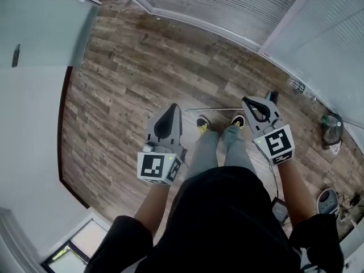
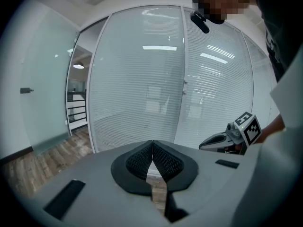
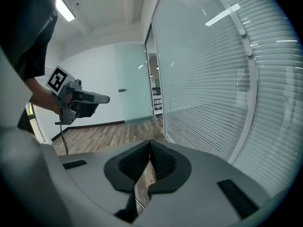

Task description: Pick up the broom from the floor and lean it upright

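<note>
The broom lies on the wooden floor just past my shoes; its thin metal handle [image 1: 213, 109] runs left to right, and a dark end piece [image 1: 272, 96] shows at the right. My left gripper [image 1: 173, 107] is held above the floor left of the handle, jaws shut and empty. My right gripper [image 1: 246, 100] hovers over the handle's right part, also shut with nothing in it. The left gripper view shows its own pads [image 2: 142, 159] pressed together and the right gripper [image 2: 202, 146] beside it. From the right gripper view, its closed pads [image 3: 162, 159] and the left gripper [image 3: 107, 98] are seen.
Glass walls with white blinds [image 1: 227, 4] close off the far side and the right. A frosted glass wall [image 1: 34, 27] stands at the left. By the right wall on the floor are a greenish object [image 1: 331, 127], a round device [image 1: 328, 201] and cables [image 1: 348, 201].
</note>
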